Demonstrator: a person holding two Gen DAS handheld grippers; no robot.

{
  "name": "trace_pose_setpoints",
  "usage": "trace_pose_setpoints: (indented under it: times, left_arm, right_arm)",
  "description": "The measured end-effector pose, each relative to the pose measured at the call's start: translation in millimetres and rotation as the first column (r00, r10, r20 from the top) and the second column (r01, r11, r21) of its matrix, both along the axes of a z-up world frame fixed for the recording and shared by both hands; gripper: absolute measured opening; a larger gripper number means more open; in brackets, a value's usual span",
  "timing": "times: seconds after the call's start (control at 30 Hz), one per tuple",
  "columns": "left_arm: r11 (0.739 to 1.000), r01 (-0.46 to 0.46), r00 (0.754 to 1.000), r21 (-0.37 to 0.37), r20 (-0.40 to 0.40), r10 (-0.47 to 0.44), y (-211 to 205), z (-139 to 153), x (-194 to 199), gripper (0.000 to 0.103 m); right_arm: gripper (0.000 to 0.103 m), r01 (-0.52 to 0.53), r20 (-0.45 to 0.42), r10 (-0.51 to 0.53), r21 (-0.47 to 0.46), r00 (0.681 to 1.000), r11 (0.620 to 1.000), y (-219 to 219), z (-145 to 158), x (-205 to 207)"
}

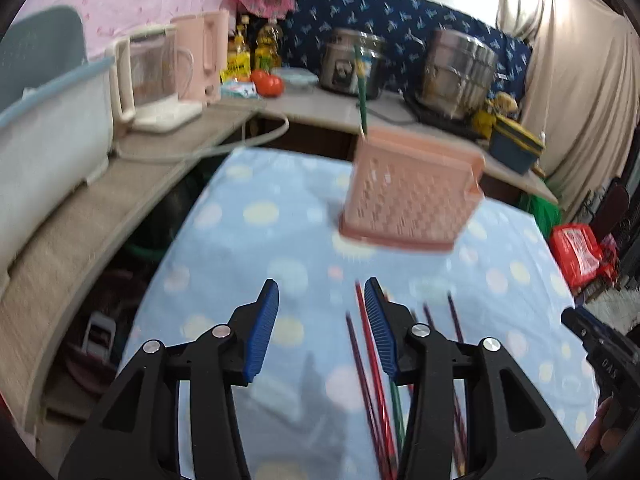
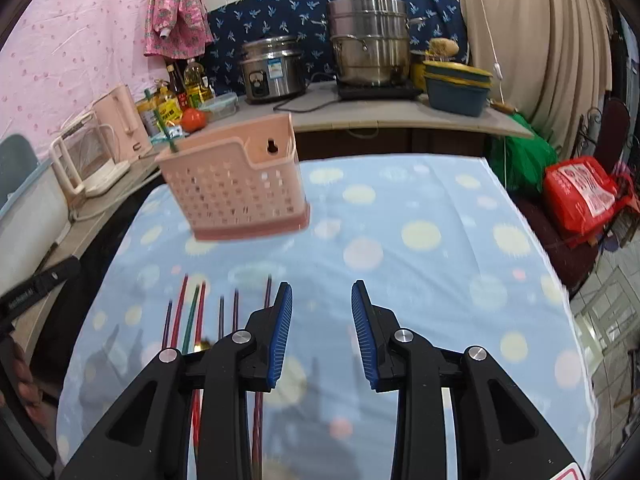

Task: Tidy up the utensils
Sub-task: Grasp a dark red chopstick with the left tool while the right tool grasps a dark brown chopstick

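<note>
Chopsticks lie loose on spotted cloth of desk, near pink basket holding one green stick. Judged light, stiff, thin, slippery: pinch mid-shaft. Left tool and right tool part-open, empty.

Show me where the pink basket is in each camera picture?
Left wrist view: the pink basket stands right of centre on the spotted blue tablecloth, beyond the open jaws.
Right wrist view: the same basket sits left of centre, beyond the jaws and the loose chopsticks.
Shared landmark: a green chopstick sticks up out of the basket's left end in both views.
</note>
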State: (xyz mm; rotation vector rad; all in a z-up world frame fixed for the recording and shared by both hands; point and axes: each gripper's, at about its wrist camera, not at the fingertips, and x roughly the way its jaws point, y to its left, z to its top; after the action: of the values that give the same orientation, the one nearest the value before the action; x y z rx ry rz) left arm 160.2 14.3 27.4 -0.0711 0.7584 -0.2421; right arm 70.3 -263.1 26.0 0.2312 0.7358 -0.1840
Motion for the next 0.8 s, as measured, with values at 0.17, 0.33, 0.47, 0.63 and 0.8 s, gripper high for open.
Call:
trace_pose_setpoints:
  times: [0.17, 0.33, 0.47, 0.63, 0.8]
  left_arm:
    - [0.997, 0.072, 0.995, 0.04, -0.078, -0.069, -7.8, -37.4, -49.1, 0.05]
    - [0.99, 0.137, 0.98, 0.044, -0.149, -0.129, -17.4, -65.5, -89.1, 0.052]
    - [0.984, 0.169, 0.973, 0.052, -0.17, -0.158, -25.8, -80.7, -109.2, 0.056]
    - [0.98, 0.187, 0.967, 0.066, -0.188, -0.172, -36.6, -91.8, -115.9, 0.055]
    - [0.98, 0.184, 0.966, 0.082, -0.197, -0.165, -36.6, -97.2, -115.8, 0.053]
  right_arm:
    - [0.03, 0.018, -0.046, -0.017, 0.02, 0.999, 1.0, 6.4, -20.7, -42.2]
    - [0.03, 0.025, -0.087, -0.021, 0.042, 0.996, 0.999, 15.0, -42.4, -73.3]
    - [0.03, 0.027, -0.114, -0.019, 0.069, 0.993, 0.997, 20.0, -57.9, -86.3]
    - [0.03, 0.016, -0.126, -0.005, 0.085, 0.992, 0.996, 27.6, -65.8, -91.2]
    - [0.03, -0.003, -0.13, 0.014, 0.09, 0.991, 0.996, 34.3, -67.3, -92.1]
